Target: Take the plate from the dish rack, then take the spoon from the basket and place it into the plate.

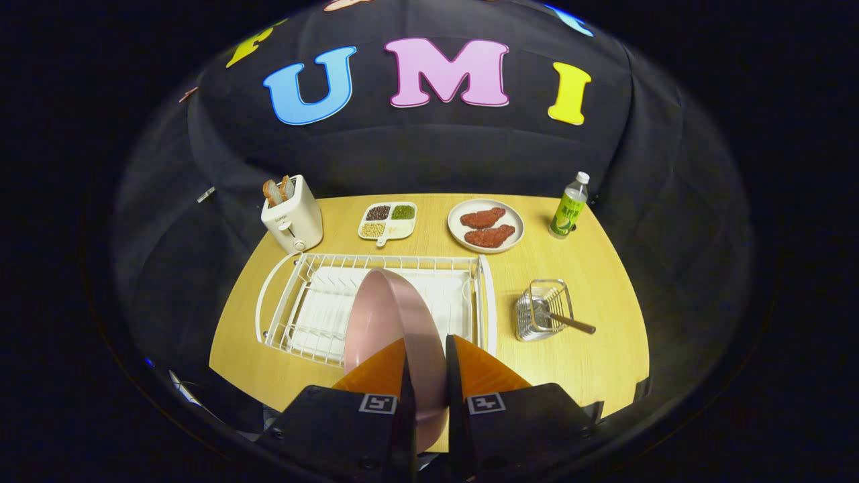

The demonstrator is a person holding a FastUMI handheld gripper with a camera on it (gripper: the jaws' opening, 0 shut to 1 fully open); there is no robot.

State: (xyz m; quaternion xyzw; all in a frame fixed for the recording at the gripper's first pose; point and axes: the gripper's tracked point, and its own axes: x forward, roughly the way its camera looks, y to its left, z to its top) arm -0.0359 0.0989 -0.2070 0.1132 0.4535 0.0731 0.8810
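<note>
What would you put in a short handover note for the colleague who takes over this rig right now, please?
Gripper: shut on the pink plate, held on edge between the fingers, over the near side of the white dish rack.
Spoon: in the wire basket beside the rack, handle sticking out over the wooden table.
Done: plate gripped, apparently lifted from the rack.
Left: set the plate on the table, release, take the spoon and put it in the plate.

Claw (427, 359) near closed, both fingers clamped on pink plate (392, 322) rim, plate held on edge
</note>
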